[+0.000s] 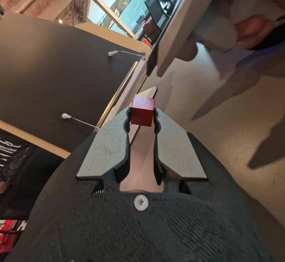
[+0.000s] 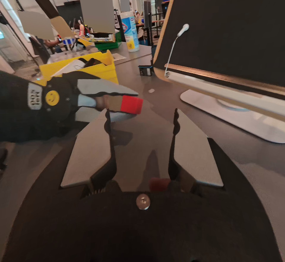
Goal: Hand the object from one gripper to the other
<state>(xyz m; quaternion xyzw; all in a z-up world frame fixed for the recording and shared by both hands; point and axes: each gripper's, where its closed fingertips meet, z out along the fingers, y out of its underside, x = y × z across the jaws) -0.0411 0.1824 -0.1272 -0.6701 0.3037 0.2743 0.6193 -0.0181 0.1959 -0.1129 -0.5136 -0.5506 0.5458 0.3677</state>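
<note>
Red cube (image 1: 142,111) level between left gripper (image 1: 141,113) fingertips, no long axis

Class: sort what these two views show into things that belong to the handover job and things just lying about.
Belong:
red cube
left gripper, shut on the cube
right gripper, open and empty

Lying about:
yellow bin
wipes canister
black board on its stand
green box

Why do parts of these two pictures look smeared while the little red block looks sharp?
Left wrist view: the red block in the left tool is crisp; the right tool above is motion-blurred. Right wrist view: edges bend from the wide lens, and the board is soft.
</note>
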